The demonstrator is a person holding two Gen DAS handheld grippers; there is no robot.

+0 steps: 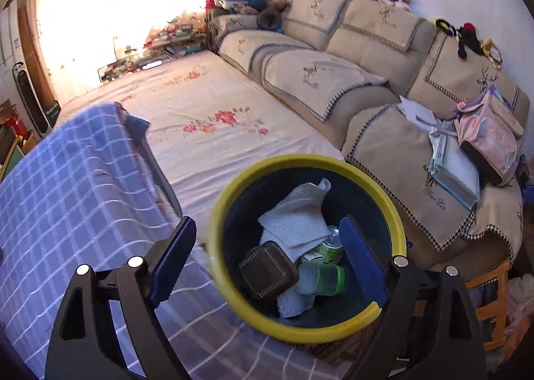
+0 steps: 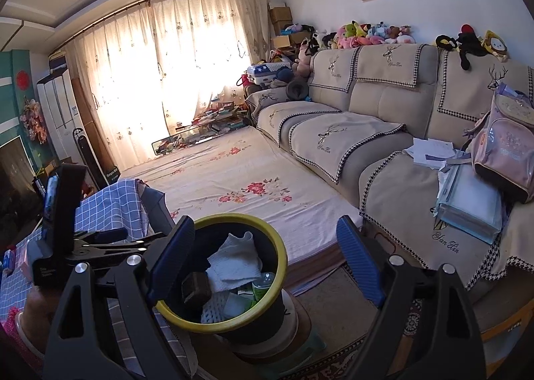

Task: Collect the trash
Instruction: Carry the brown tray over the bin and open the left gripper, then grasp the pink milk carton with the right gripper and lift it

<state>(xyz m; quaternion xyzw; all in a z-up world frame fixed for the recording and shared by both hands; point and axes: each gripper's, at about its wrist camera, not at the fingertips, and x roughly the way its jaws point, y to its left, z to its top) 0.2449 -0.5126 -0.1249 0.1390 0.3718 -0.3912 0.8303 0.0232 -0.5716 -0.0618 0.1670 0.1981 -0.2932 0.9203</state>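
left wrist – near, above bin [image 1: 305, 326] | right wrist – probably farther | shared: sofa [image 2: 383, 119]

trash bin [image 1: 230, 293] base hidden; left claw [image 2: 110, 235] mostly hidden behind finger.

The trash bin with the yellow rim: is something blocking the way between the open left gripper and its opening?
Nothing visible blocks it. The left gripper hangs open right above the trash bin, holding nothing. The bin's mouth is uncovered, with a white paper towel, a dark box and a green bottle already inside.
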